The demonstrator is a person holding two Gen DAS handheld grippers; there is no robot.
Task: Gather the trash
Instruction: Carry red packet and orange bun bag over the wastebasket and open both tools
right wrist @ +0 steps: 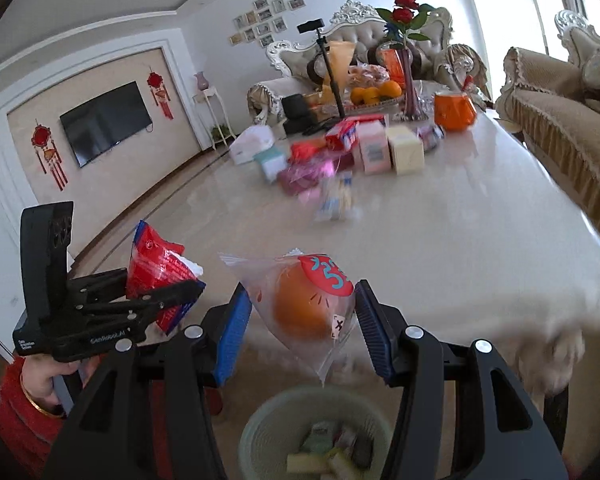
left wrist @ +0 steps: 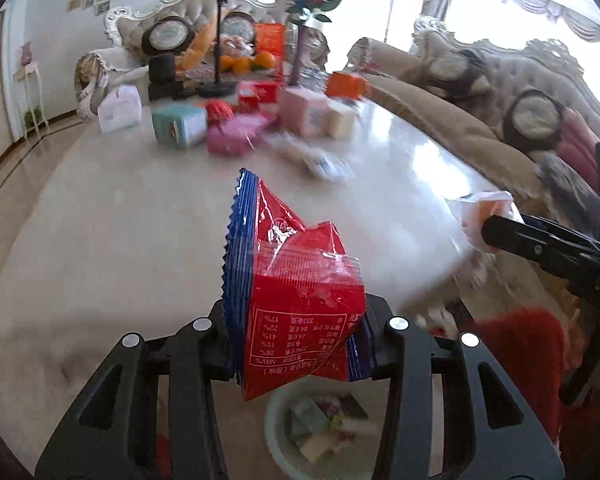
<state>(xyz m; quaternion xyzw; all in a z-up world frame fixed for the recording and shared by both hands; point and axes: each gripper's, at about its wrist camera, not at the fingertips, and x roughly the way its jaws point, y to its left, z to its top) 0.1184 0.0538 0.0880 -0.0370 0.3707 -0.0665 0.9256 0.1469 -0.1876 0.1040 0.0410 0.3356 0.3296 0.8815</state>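
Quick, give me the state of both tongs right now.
Left tongs: shut on the red packet.
Right tongs: shut on the clear bag with an orange thing inside.

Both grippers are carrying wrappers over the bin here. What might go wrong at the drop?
1. The right gripper holds the clear packet by its sides; its loose tail hangs above the waste basket near the rim, so it may fall outside.
2. The red wrapper in the left gripper is crumpled and wide; released off-centre, it could catch the rim.
3. The basket already holds trash, so light wrappers may slide off.
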